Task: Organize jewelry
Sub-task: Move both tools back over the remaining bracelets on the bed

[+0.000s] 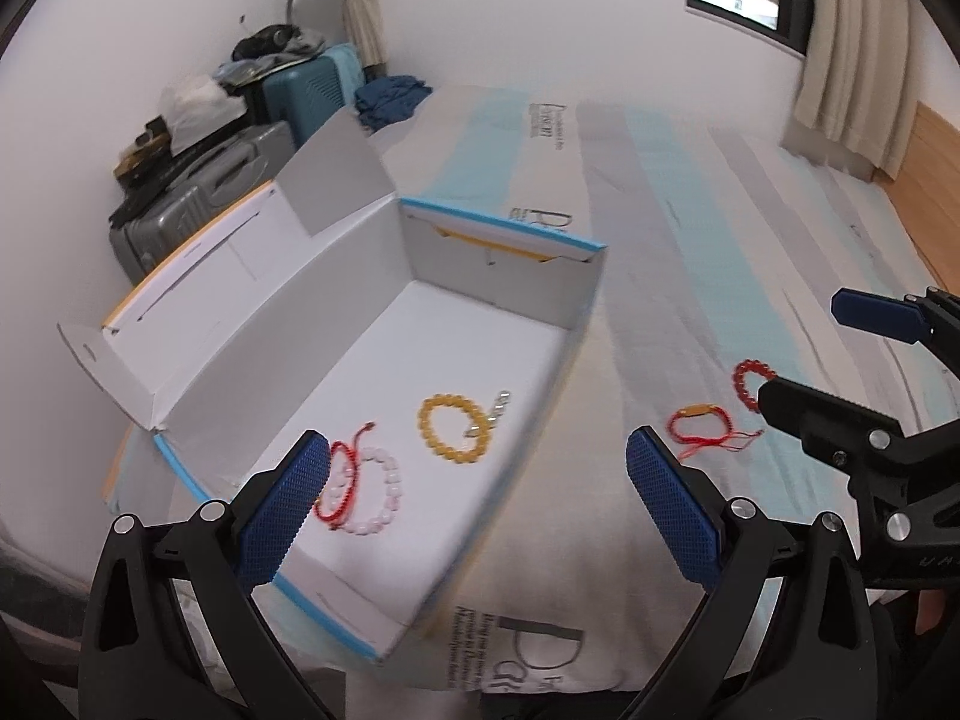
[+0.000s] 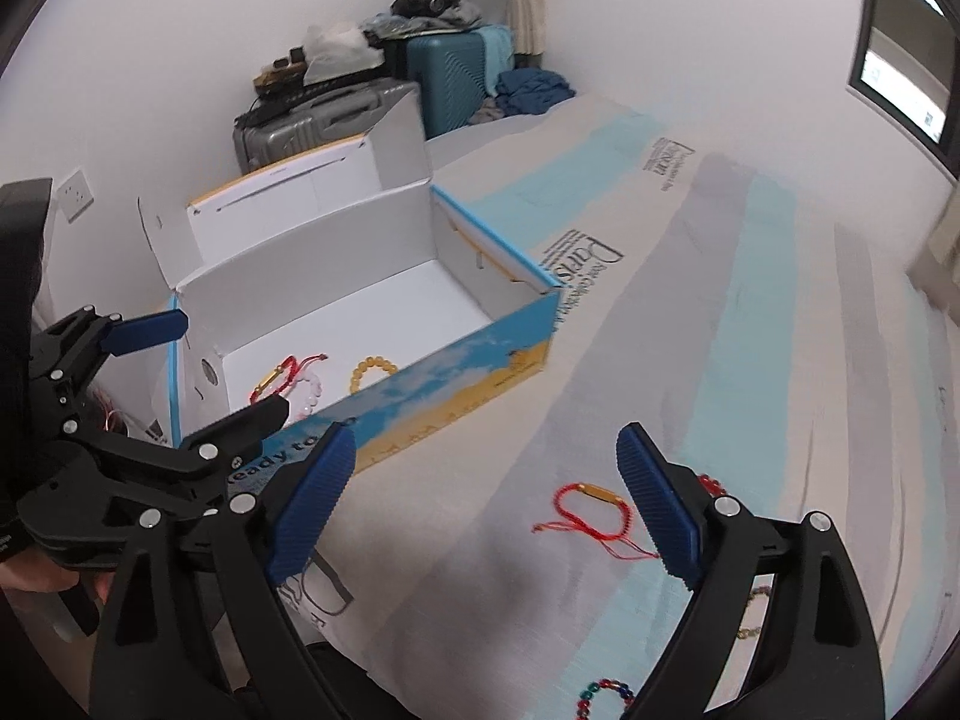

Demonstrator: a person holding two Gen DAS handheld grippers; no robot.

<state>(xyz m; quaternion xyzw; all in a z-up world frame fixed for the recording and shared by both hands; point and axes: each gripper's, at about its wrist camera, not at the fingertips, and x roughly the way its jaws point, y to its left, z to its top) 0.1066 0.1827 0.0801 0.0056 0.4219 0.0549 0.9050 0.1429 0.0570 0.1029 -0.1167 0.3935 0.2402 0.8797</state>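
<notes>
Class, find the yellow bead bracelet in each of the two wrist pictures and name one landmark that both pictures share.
Left wrist view: yellow bead bracelet lies on the box floor, centre of picture, right of the pink bead bracelet.
Right wrist view: yellow bead bracelet left of centre, partly hidden behind the box's near wall.
Shared landmark: the open box with blue edges.

One open box (image 1: 336,276) holds three bracelets: a yellow bead bracelet (image 1: 451,429), a pink bead bracelet (image 1: 384,495) and a red cord bracelet (image 1: 336,489). On the bed (image 2: 750,360), lower right, lie four more: a red cord bracelet with a gold bar (image 2: 591,510), a red bead bracelet (image 1: 747,378), a multicoloured bead bracelet (image 2: 603,693) and another, mostly hidden. Two suitcases (image 2: 318,120) stand at upper left.
</notes>
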